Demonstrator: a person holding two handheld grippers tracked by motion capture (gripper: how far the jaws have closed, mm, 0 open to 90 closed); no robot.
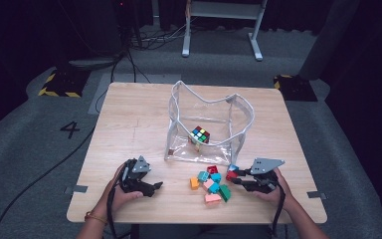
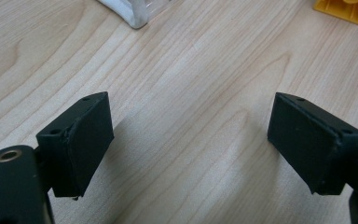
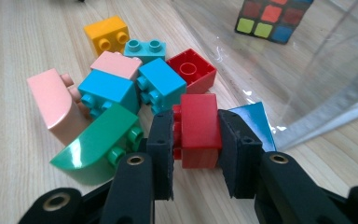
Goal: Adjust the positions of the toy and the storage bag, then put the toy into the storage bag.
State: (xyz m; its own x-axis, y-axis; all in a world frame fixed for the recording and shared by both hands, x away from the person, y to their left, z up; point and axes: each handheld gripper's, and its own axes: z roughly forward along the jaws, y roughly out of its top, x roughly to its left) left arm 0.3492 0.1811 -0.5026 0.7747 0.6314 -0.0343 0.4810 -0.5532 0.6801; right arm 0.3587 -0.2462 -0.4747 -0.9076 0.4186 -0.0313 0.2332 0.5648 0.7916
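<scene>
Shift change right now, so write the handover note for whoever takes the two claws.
Right claw: shut on a red brick, low at the near right edge of the brick pile.
Left claw: open, holding nothing, over bare table near the left front.
Clear bag: stands open mid-table with a colour cube inside.
Brick pile: on the table in front of the bag.
Done: no brick shows in the bag.
Left: likely the red brick goes into the bag, then the rest.
</scene>
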